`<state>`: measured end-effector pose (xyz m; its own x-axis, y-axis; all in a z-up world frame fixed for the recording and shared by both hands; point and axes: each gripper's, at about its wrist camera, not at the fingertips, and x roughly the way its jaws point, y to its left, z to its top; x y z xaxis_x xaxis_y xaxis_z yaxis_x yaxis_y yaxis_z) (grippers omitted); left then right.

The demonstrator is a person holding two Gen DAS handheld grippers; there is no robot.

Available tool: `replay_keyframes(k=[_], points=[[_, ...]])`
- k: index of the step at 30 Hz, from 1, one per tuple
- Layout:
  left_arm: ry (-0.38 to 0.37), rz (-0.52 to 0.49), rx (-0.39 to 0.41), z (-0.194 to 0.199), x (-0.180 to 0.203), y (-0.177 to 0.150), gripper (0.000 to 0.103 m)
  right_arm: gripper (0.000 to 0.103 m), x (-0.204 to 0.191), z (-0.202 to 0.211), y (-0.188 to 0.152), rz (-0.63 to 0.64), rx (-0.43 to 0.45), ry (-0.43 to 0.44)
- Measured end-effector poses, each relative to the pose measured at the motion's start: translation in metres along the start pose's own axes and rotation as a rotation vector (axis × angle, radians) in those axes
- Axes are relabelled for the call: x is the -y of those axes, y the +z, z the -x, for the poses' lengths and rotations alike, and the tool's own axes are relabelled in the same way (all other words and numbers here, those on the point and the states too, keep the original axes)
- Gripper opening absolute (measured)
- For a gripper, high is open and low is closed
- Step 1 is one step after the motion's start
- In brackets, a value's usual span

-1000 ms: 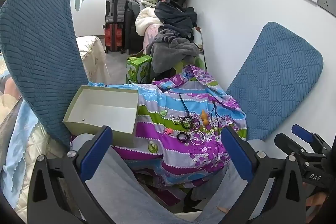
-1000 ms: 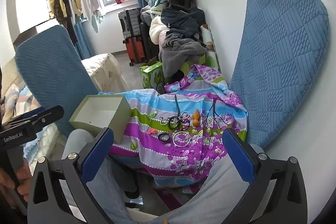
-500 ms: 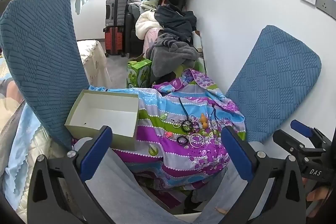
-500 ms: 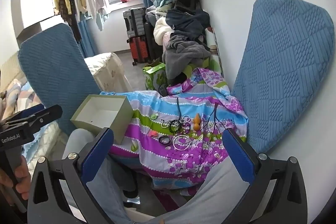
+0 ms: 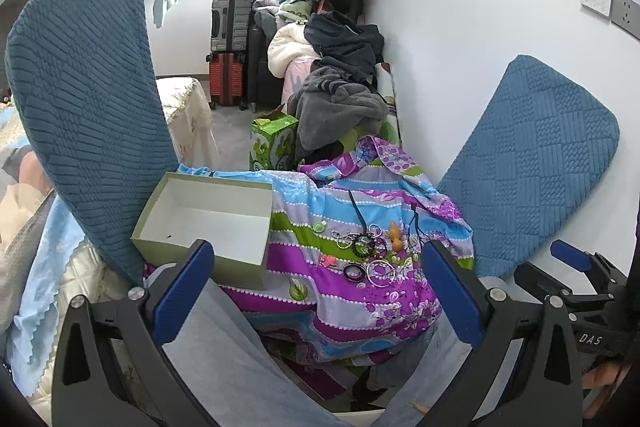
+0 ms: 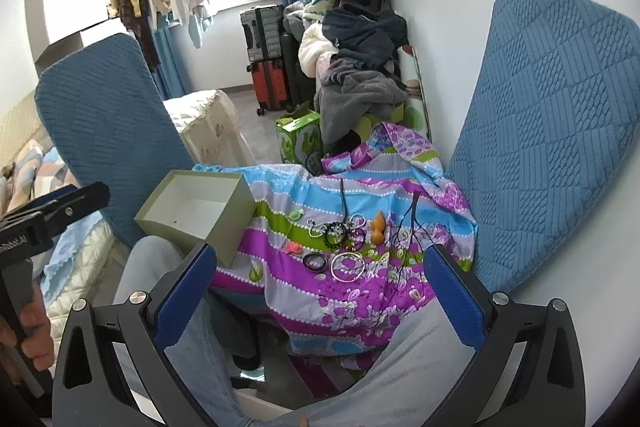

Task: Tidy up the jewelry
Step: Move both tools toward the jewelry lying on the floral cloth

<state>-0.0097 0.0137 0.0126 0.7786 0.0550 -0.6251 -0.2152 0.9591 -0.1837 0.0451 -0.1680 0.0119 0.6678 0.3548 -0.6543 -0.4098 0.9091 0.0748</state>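
A small heap of jewelry (image 5: 368, 251) lies on a striped purple, blue and green cloth (image 5: 344, 299): silver bangles (image 6: 347, 267), a dark ring (image 6: 313, 261), black beads (image 6: 337, 231), an orange pendant (image 6: 377, 227), a pink piece (image 6: 293, 247). An open, empty pale-green box (image 5: 208, 223) sits on the cloth to the left of the heap; it also shows in the right wrist view (image 6: 196, 211). My left gripper (image 5: 316, 291) and my right gripper (image 6: 320, 291) are both open and empty, held well back from the jewelry above the person's grey-trousered legs.
Blue quilted chair backs stand left (image 5: 84, 107) and right (image 5: 528, 171) of the cloth. A white wall runs along the right. Behind are a green carton (image 5: 274, 143), piled clothes (image 5: 340, 75), suitcases (image 5: 230, 51) and a bed at left (image 6: 208, 127).
Both cameras have lifted slightly, so the cloth, box and jewelry sit a little lower in view. Nothing was taken hold of; both grippers stay open.
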Motion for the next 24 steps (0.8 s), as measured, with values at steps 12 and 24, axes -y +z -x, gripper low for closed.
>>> replay_keyframes(k=[12,24], points=[[-0.005,-0.002,-0.013,-0.0009,0.0039,0.0006,0.103,0.103,0.0003,0.0024,0.0026,0.001,0.007,0.003],[0.01,-0.01,-0.035,-0.0086,0.0,-0.0039,0.103,0.103,0.0056,-0.0037,-0.005,-0.018,0.008,-0.023]])
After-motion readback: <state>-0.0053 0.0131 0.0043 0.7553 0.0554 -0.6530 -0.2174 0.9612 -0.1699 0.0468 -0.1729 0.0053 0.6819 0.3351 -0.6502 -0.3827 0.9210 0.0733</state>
